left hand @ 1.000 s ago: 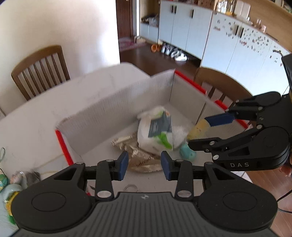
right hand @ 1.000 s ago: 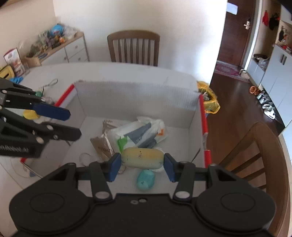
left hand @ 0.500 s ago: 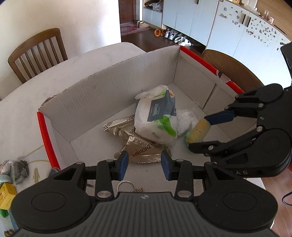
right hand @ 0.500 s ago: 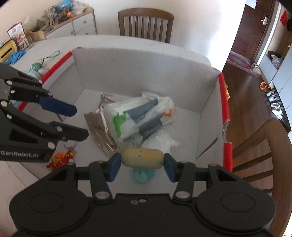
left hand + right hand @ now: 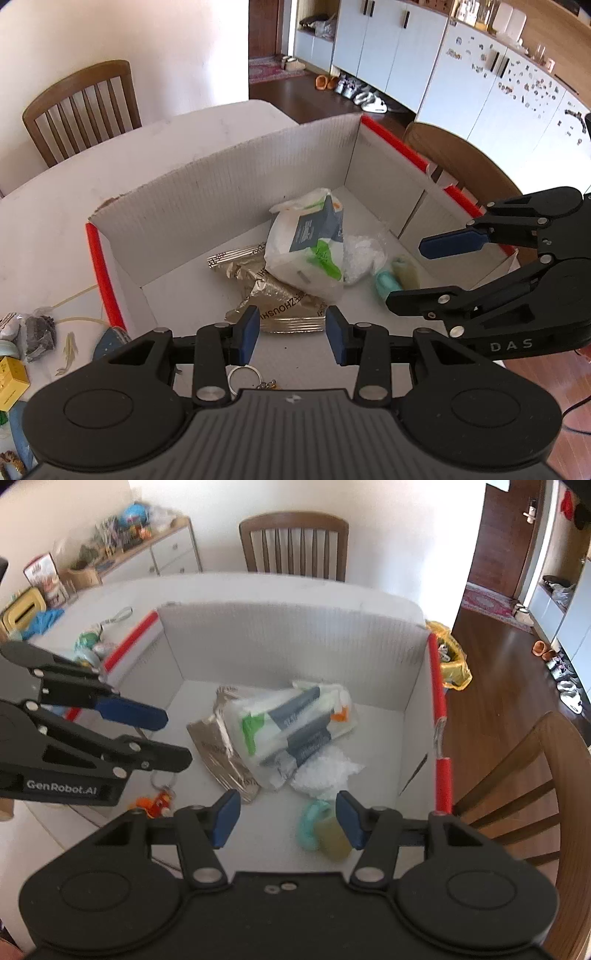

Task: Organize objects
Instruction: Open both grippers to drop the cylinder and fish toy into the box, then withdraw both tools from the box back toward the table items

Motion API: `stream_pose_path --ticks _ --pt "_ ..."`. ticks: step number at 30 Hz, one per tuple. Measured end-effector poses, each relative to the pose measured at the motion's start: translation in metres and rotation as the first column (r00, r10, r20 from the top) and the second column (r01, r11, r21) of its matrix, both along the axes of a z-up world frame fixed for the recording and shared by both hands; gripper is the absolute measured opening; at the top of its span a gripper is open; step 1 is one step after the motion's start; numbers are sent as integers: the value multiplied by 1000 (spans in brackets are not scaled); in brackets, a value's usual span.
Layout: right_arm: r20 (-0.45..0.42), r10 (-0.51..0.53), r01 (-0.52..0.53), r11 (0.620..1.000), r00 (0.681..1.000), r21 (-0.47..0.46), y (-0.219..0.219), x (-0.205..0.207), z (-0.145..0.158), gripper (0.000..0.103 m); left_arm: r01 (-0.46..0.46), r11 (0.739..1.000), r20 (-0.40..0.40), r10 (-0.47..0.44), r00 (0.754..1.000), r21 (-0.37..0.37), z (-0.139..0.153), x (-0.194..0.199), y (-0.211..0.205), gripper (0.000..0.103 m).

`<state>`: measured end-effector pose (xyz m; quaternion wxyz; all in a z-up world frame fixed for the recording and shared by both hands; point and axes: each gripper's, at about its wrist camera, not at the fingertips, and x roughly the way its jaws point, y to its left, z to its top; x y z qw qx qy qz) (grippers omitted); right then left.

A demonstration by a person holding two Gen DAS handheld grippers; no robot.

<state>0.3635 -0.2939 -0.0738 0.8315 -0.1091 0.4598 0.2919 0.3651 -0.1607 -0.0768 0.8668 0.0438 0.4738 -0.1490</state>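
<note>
We see a white table point(image 5: 55, 221) carrying an open cardboard box point(image 5: 229, 199) mid-frame. Our right gripper point(image 5: 288, 818) has just been opening, fingers spread and empty; the yellow cylinder point(image 5: 332, 836) lies on the box floor beside a teal item point(image 5: 308, 825). Our left gripper point(image 5: 291, 334) hovers with fingers apart, empty. A wooden chair point(image 5: 81, 107) stands upper left.

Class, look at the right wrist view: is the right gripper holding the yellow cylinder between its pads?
No. The yellow cylinder lies on the box floor beside the teal item, below the open right gripper.
</note>
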Motion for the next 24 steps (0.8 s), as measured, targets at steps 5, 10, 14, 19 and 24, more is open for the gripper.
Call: stream_pose_path --ticks 5,10,14,19,24 --pt "21 -21 20 999 1000 47 -7 -7 16 57 -12 1000 37 13 999 -26 15 -10 5 38" --pt "48 -41 36 994 998 103 -9 -16 33 56 -25 998 88 30 996 -55 32 -24 15 39" --pt "73 -51 39 987 996 157 -7 -26 49 56 -37 997 127 46 991 -72 46 -36 25 39" --pt "99 -53 33 980 994 194 0 -39 64 58 -50 995 174 64 983 -86 59 -51 41 41" --pt "128 -48 22 980 991 196 13 -55 72 62 -56 993 205 76 976 -100 67 -64 60 48"
